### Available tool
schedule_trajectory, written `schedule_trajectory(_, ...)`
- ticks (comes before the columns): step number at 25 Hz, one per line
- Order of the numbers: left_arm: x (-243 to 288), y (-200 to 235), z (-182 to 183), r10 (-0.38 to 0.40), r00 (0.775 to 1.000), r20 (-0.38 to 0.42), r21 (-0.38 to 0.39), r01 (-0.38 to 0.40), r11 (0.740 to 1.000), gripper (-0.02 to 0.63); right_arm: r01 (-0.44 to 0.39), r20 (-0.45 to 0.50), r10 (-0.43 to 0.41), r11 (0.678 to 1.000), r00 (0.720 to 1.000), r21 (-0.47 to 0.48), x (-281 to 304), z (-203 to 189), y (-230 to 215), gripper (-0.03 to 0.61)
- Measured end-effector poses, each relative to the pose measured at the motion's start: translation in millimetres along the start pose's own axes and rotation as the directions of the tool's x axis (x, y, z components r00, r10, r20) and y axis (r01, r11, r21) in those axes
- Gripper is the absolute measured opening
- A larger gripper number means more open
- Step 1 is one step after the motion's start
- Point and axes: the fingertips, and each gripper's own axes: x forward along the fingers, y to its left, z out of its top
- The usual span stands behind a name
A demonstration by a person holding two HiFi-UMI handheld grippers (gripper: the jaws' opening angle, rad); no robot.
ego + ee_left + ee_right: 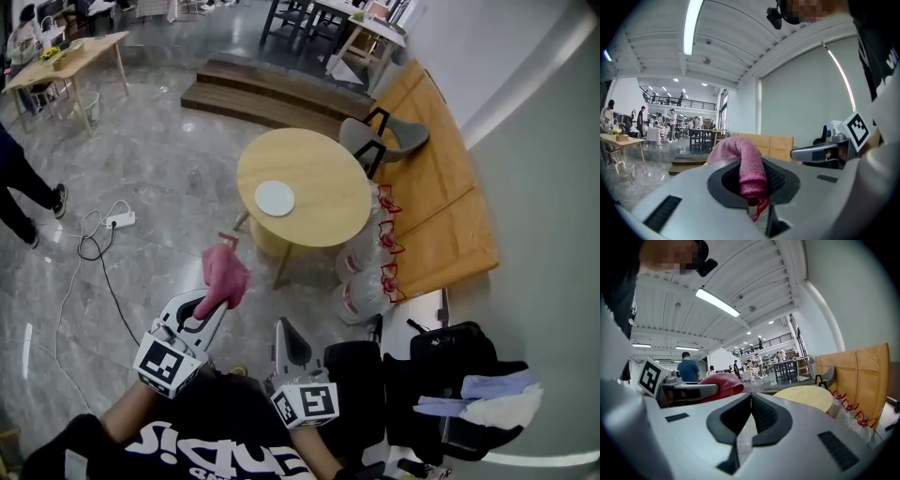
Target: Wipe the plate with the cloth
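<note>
A white plate [275,198] lies on a round wooden table [323,178] ahead of me, well beyond both grippers. My left gripper [213,305] is shut on a pink cloth [225,272], which sticks up past the jaws; the same pink cloth [743,161] is pinched between the jaws in the left gripper view. My right gripper [284,330] is shut with nothing in it, held close to my body beside the left one. In the right gripper view the table [806,397] shows ahead, with the cloth [723,384] to the left.
A grey chair [384,141] stands behind the table. Several bagged bottles with red ties [370,272] sit on the floor by its right side. A power strip and cable [117,221] lie on the floor at left. A dark bag [459,375] rests at lower right.
</note>
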Motion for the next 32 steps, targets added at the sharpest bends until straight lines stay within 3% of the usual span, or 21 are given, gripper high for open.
schedule_trajectory(9, 16, -13, -7, -0.002, 1.000, 0.009, -0.037, 0.002, 0.999, 0.052, -0.008, -0.021, 0.008, 1.000, 1.000, 0.002, -13, -8, -21, 0.021)
schedule_trajectory(19, 37, -28, -14, 0.010, 1.000, 0.027, -0.018, -0.010, 1.000, 0.052, -0.024, -0.032, 0.024, 1.000, 0.999, 0.018, -20, -14, -50, 0.021)
schedule_trajectory(32, 68, -13, -5, 0.018, 1.000, 0.011, -0.026, -0.018, 1.000, 0.052, -0.041, -0.044, 0.043, 0.999, 0.998, 0.030, 8, -12, -69, 0.021)
